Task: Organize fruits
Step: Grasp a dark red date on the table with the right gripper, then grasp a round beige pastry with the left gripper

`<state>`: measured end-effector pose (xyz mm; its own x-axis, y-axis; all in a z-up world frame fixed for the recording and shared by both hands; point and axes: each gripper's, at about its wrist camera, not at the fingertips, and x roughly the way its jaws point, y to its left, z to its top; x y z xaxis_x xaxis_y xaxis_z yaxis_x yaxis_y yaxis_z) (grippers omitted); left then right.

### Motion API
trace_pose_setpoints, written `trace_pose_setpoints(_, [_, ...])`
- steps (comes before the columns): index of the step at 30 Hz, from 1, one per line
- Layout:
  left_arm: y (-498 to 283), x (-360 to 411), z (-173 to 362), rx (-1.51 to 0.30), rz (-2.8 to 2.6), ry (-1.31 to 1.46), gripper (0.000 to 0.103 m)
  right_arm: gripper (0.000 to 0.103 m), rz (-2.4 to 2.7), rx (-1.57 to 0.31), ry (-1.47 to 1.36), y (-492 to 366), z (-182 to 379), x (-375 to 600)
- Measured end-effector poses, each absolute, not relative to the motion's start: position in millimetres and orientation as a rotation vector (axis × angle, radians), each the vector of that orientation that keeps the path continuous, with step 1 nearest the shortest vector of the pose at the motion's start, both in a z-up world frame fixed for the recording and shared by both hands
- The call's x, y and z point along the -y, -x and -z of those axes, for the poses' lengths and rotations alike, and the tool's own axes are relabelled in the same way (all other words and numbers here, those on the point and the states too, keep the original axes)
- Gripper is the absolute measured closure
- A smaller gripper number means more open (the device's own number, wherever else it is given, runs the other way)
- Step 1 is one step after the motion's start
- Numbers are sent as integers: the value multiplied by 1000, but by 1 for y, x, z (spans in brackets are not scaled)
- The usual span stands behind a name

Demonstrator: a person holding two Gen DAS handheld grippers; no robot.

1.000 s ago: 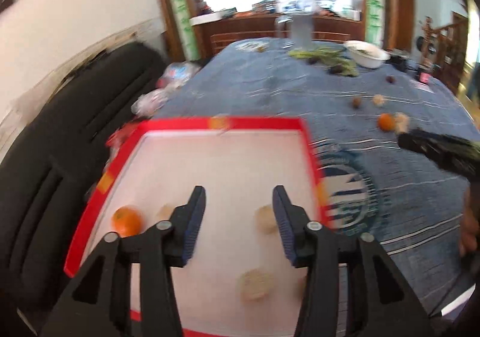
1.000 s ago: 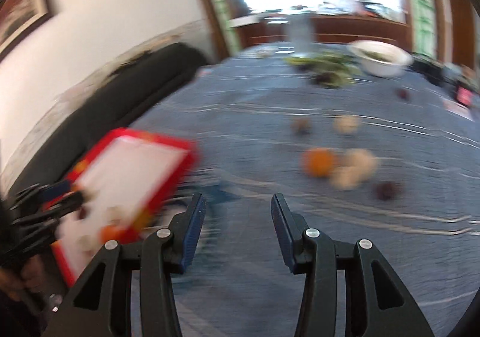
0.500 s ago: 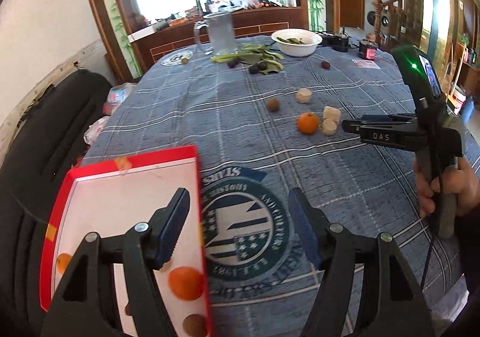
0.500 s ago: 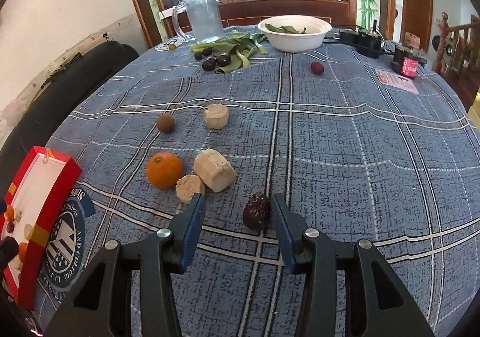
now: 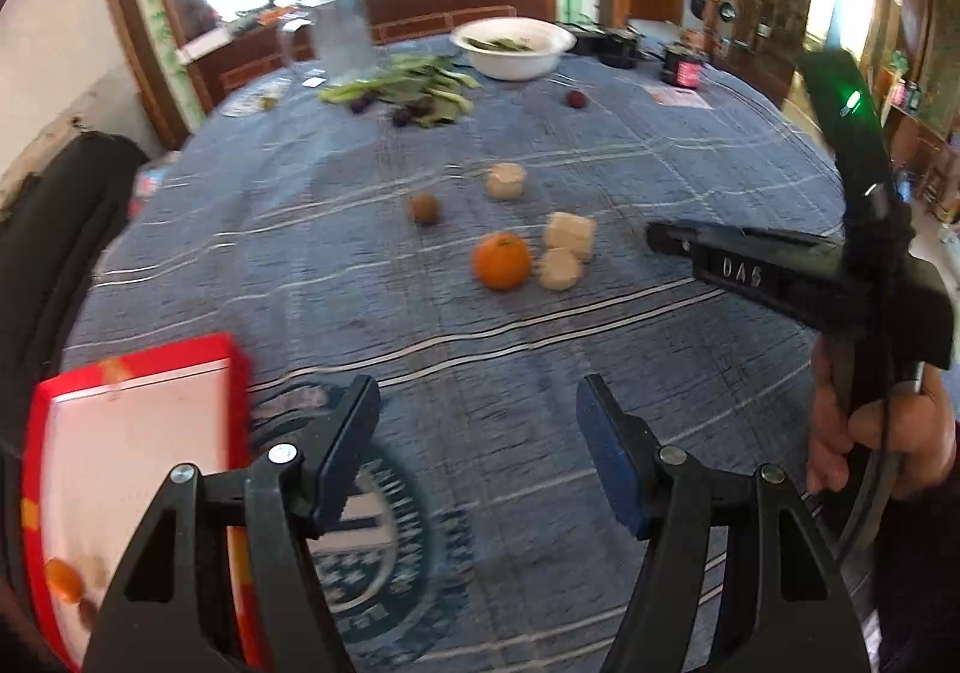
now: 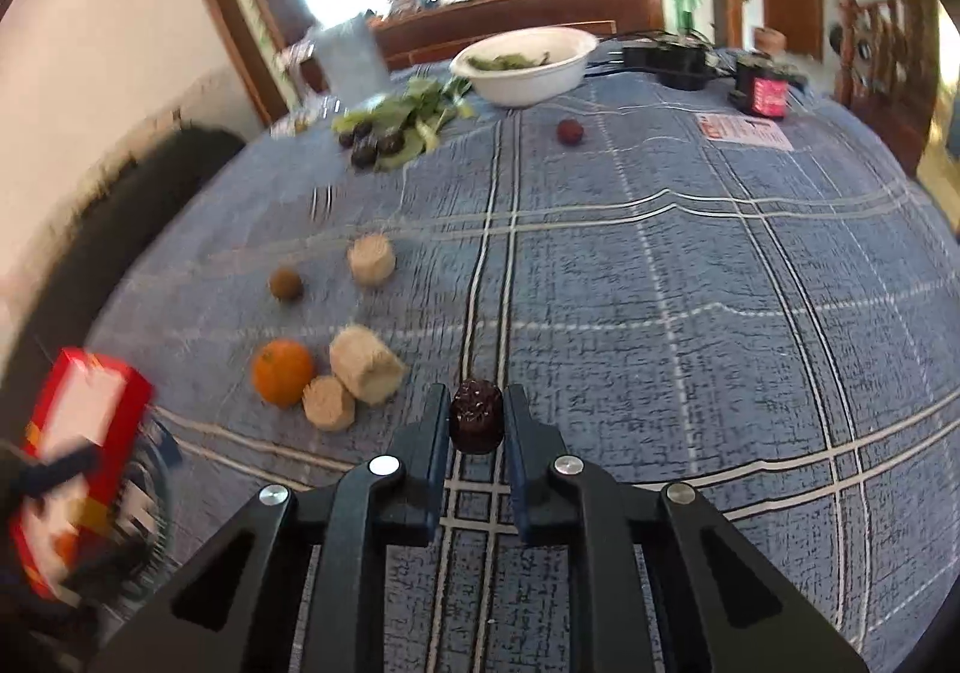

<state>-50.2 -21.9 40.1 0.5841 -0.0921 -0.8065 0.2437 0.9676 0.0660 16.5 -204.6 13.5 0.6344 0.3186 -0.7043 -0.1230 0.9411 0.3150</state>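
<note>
Left wrist view: left gripper [image 5: 478, 436] released, jaws spread wide with nothing between them, poised over the blue checked cloth of the bench [image 5: 360, 265] above a round printed emblem [image 5: 384, 541]. Red tray [image 5: 138, 355] with white floor at lower left, a small orange fruit [image 5: 63, 580] lying in its near corner, partly hidden behind the gripper frame. Mid-bench: an orange [image 5: 502, 260] touching a pale round piece [image 5: 559, 269], a pale block [image 5: 570, 233] just behind, another pale round piece [image 5: 506, 180] and a small brown fruit [image 5: 424, 208] farther back. At right, a hand [image 5: 882, 433] gripping the handle of the right gripper, its black body reaching in toward the pale pieces. White bowl [image 5: 513, 49] and green leaves [image 5: 414, 85] at the far edge.

Right wrist view: right gripper [image 6: 477, 418] clenched on a dark bumpy fruit [image 6: 476, 416], jaws having just closed, both pads pressed against its sides, fruit low over the cloth. Whether lifted or resting, cannot tell. Orange and pale pieces just to the left; red tray blurred at far left edge. A small red fruit [image 6: 569, 131] alone near the bowl.
</note>
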Motion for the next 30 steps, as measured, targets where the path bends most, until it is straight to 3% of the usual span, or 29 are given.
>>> trace_pose_setpoints(2, [40,31,-35,-949,212,-164,35,87,-231,-831,-290,-16,-16,215])
trace_pose_setpoints(6, [19,46,-23,-992,245,-131,49,86,-201,-847,-367,-19,-14,231])
trace_pose_setpoints(12, [-7,61,-9,-1022,259,-106,58,86,-217,-885,-444,-23,-12,240])
trace_pose_setpoints(17, [-23,68,-1,-1027,243,-101,59,86,-246,-884,-453,-19,-14,238])
trace_pose_setpoints(30, [-34,75,2,-955,283,-144,76,86,-260,-899,-451,-22,-12,236])
